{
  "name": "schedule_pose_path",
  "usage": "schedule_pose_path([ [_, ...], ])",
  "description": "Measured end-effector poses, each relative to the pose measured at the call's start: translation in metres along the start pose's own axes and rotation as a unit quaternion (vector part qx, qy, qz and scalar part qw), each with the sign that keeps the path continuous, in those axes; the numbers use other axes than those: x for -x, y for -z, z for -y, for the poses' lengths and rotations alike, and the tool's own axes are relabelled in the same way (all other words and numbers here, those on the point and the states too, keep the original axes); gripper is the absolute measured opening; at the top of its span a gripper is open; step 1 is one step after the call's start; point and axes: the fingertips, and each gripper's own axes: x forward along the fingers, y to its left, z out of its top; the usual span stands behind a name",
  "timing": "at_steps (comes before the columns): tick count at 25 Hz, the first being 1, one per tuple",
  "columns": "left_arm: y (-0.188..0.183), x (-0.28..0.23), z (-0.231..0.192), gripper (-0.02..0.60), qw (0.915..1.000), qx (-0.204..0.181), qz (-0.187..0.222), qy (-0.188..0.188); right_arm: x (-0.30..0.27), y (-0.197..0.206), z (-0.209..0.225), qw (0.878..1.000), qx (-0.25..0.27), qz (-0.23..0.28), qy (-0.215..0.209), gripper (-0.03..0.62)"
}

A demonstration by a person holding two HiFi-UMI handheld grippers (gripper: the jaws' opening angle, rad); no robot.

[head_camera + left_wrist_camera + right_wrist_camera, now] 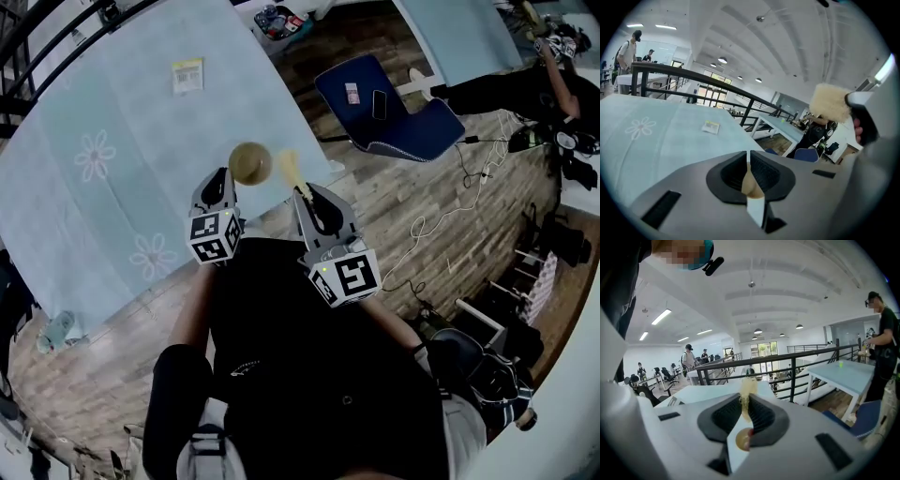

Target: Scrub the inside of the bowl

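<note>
In the head view a small tan bowl (249, 162) is held up over the edge of the light blue table, in front of my body. My left gripper (228, 176) is shut on its rim, and in the left gripper view only a thin tan edge of the bowl (751, 183) shows between the jaws. My right gripper (305, 192) is shut on a brush with pale yellow bristles (289, 169), which sits just right of the bowl. The bristle head (829, 102) shows at the upper right of the left gripper view. The brush (748, 389) rises from between the right jaws.
A light blue table (122, 178) with flower prints and a yellow-white card (187, 75) lies to the left. A blue chair (394, 117) stands behind on the wooden floor, with cables (441, 220) to its right. Another person (553, 80) is at the far upper right. A dark railing (693, 82) runs behind the table.
</note>
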Motion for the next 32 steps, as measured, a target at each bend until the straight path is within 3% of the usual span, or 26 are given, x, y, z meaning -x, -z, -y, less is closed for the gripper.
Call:
schedule_pose_path([
  [3,0.021,-0.011,-0.013,0.02,0.9994,0.011,-0.025,-0.021,-0.004,0.001,-0.003,1.0,0.008,-0.005,-0.02,0.046],
  [6,0.041,-0.024,-0.021,0.112,0.9972,0.045,-0.05,-0.031,-0.011,-0.001,-0.003,0.999,0.021,-0.004,-0.043,0.046],
  [11,0.069,-0.04,-0.034,0.114,0.9894,0.096,-0.084,-0.069,-0.021,-0.014,0.005,0.997,0.036,0.001,-0.067,0.046],
  [16,0.084,-0.056,-0.039,0.114,0.9823,0.126,-0.114,-0.08,-0.031,-0.015,0.011,0.995,0.048,-0.012,-0.089,0.046],
  [22,0.101,-0.064,-0.042,0.112,0.976,0.133,-0.14,-0.1,-0.033,-0.014,0.023,0.994,0.052,-0.023,-0.092,0.046],
  [26,0.102,-0.063,-0.042,0.031,0.9743,0.145,-0.143,-0.096,-0.033,-0.015,0.025,0.995,0.049,-0.025,-0.088,0.046],
  [32,0.082,-0.053,-0.034,0.025,0.9803,0.129,-0.125,-0.083,-0.026,-0.01,0.023,0.996,0.041,-0.022,-0.075,0.046],
])
